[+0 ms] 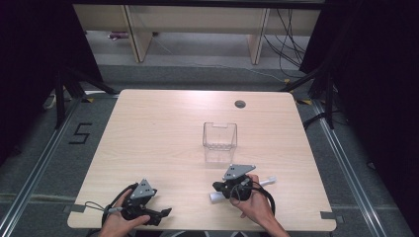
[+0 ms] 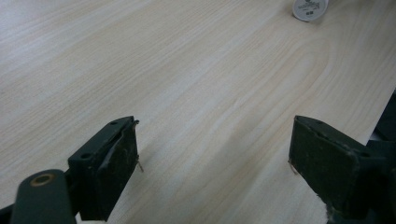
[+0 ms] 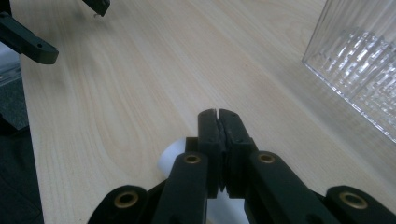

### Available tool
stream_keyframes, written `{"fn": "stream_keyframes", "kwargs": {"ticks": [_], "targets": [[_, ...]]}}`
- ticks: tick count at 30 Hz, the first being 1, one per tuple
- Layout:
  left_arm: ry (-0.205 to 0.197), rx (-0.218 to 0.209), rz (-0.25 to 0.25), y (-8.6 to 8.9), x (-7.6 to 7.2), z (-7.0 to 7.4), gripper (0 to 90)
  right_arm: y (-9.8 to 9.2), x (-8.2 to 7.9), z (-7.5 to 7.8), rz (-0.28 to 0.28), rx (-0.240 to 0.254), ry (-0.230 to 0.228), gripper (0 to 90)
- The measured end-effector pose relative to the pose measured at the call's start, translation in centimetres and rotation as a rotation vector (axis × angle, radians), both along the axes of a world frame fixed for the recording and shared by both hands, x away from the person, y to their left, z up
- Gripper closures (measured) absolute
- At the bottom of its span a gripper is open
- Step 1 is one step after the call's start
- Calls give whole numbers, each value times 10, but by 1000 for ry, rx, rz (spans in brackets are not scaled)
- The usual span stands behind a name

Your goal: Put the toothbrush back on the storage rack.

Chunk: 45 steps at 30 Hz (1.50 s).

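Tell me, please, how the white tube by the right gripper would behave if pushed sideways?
The white tube lies flat on the table and its end looks round in the left gripper view, so it would probably roll. It looks slim, so likely light to lift. Its smooth skin may slip between pads.

Each black gripper (image 1: 163, 213) carries a grey triangular plate, brass-ringed pivots and a trailing black cable.

The high view looks down and forward over the table (image 1: 163, 128); both gripper views skim low, close to its near edge — sharing that wood.
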<state>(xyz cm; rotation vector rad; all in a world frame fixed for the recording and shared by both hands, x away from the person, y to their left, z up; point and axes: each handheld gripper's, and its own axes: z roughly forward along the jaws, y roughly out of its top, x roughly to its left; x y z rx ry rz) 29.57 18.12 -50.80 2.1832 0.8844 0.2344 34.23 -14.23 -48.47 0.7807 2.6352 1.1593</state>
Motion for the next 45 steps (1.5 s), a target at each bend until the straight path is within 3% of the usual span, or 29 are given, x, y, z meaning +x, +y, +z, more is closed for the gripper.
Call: {"fn": "stream_keyframes", "kwargs": {"ticks": [1,3,5,7,9,12,13,19,20,21,25,29,31,32,33,36,38,41,43,45], "targets": [[4,-21,4,-1,-1,0,149,2,0,-1,3,-1,-1,889],[3,-21,5,-1,-1,0,149,5,-1,-2,0,-7,18,892],[3,-20,3,-1,-1,0,149,7,1,-4,7,-6,-5,895],[4,-21,3,-1,-1,0,149,8,0,-3,2,-23,21,897],[3,-21,3,-1,-1,0,149,11,3,-6,7,-23,5,897],[2,-8,-5,0,0,0,149,13,3,-6,-1,-38,39,895],[3,-21,3,-1,-1,0,149,14,5,-8,13,-39,21,896],[2,-21,2,-1,-1,0,149,17,7,-11,25,-59,28,896],[1,-8,-6,0,0,0,149,17,4,-10,7,-60,59,896],[1,-9,-6,0,0,0,149,18,5,-11,26,-49,30,896],[0,-22,3,-1,-1,0,149,19,2,-13,28,-52,41,894],[-1,-20,0,-1,-1,0,149,18,1,-13,45,-63,61,893],[0,-19,-1,-1,-1,0,149,18,0,-15,44,-61,44,892],[0,-19,-1,-1,-1,0,149,17,-1,-13,52,-68,65,891],[0,-18,-1,-1,-1,0,149,16,-2,-14,37,-74,65,891],[1,-8,-8,0,-1,0,149,12,-6,-14,63,-67,76,889],[2,-9,-6,0,-1,0,149,10,-9,-15,45,-68,64,888],[0,-20,-1,-1,-1,0,149,5,-13,-12,60,-70,81,887],[-2,-19,2,0,-1,1,149,2,-17,-10,39,-79,105,880],[-7,0,-2,1,-1,1,149,0,-17,-12,57,-75,91,879]]}}
